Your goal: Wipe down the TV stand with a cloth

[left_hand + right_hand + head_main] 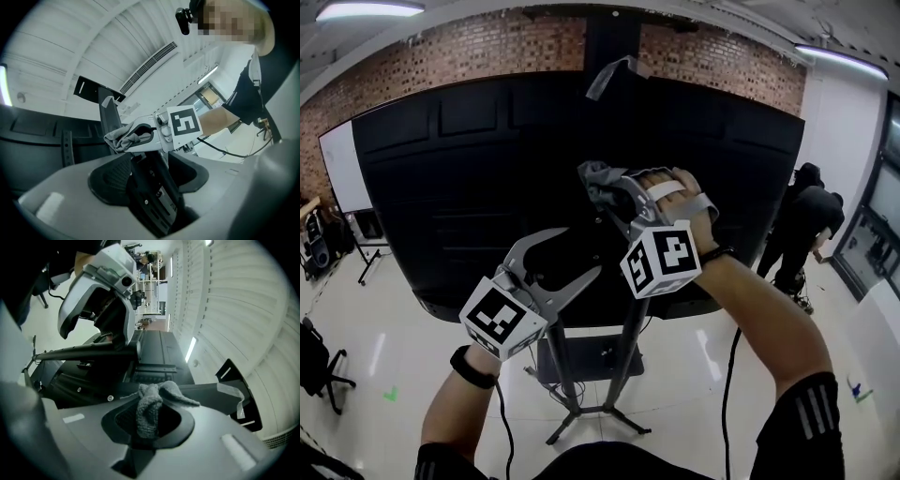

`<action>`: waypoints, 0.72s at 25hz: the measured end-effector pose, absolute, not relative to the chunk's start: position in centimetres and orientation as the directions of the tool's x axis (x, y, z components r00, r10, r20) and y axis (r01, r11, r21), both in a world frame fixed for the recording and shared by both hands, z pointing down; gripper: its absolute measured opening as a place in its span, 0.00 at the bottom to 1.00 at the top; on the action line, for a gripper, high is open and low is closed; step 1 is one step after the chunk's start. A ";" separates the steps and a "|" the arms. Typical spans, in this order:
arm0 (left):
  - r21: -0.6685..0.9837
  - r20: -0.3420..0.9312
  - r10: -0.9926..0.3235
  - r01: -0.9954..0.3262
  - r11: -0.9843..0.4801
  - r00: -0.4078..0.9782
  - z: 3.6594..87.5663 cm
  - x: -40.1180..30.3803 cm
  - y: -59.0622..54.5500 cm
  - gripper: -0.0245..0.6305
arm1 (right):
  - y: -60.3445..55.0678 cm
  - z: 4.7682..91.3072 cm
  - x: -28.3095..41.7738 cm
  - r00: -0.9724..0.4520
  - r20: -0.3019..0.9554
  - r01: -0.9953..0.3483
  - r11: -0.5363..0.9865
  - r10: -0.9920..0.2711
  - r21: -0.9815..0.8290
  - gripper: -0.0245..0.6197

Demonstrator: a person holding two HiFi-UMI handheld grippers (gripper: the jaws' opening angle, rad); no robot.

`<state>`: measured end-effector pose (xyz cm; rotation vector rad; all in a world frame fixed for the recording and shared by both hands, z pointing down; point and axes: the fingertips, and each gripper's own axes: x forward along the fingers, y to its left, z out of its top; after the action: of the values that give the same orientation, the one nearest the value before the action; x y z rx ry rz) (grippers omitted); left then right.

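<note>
Nearest to the head camera, two bare forearms are raised, each ending in a hand-held gripper capped by a cube with square markers. A black band [473, 366] is worn on the left wrist. The right hand [675, 192] is wrapped round its gripper's handle. The right claw [605, 192] is clamped on a crumpled grey cloth [595, 176]. In the right gripper view the cloth is pinched between the two black pads, with loose folds spilling out above them.

The cloth is held up at the middle of the black rear panel of a large television [469, 187], where an upright column [614, 37] rises behind it. Whether the cloth presses on the surface cannot be told. A strip of grey tape [614, 77] is stuck to the column higher up.

The left claw [578, 253] is held lower and to the left, near the television's bottom edge. Its jaws are spread apart and nothing is gripped between them, and in the left gripper view its pads are seen well apart.

Below the screen, the two poles and splayed feet of the TV stand [564, 375] are set on a glossy white floor [403, 347], and a black cable [727, 375] trails down beside them. A brick wall [487, 47] is seen behind, with a whiteboard [342, 169] at the left. A person in dark clothes [802, 225] is seen at the right.
</note>
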<state>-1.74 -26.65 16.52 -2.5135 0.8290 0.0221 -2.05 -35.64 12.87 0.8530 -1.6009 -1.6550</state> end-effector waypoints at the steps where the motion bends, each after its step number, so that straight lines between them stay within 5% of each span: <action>1: -0.446 -0.180 -0.548 -0.565 -0.694 0.817 16.9 -1.8 -26.6 0.46 | -35.6 13.5 -2.1 -0.553 0.007 0.035 -0.015 -0.833 0.999 0.13; 18: -0.255 -0.145 -0.599 -0.615 -0.747 0.788 25.5 -2.4 -27.4 0.46 | -35.2 20.1 -3.3 -0.429 0.053 0.206 -0.040 -0.902 0.978 0.13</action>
<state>-2.41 -27.36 25.54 -2.6897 0.9350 0.0780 -3.28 -35.20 20.14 0.7978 -1.3593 -1.6146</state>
